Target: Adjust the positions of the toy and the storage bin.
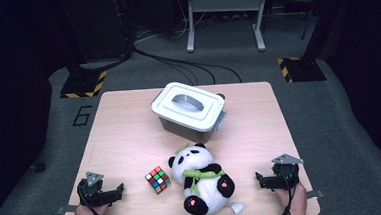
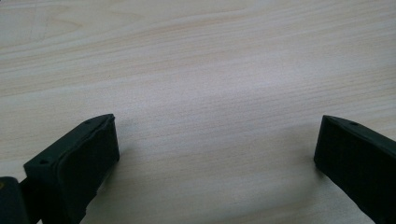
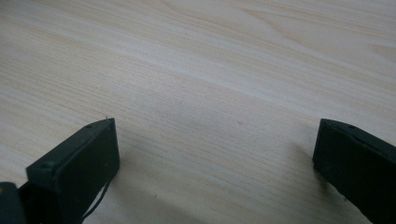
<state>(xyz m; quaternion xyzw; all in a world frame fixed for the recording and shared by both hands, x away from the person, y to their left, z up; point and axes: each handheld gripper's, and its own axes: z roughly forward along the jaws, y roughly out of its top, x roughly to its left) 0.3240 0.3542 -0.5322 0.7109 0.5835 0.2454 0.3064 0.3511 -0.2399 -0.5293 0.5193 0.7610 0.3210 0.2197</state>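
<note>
We see the left tool (image 1: 114, 193) and right tool (image 1: 261, 180) resting low at the bench's (image 1: 125, 131) near corners, jaws spread and holding nothing, pointing inward toward the Rubik's cube (image 1: 158, 179) and plush panda (image 1: 203, 184) lying between them.

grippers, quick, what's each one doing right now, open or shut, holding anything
Left gripper: open, nothing between the jaws, just bare table.
Right gripper: open, holding nothing, over bare table too.

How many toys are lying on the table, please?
2: a panda near the front edge, just right of centre, and a cube just left of it. The shut box behind them may hide more.
</note>
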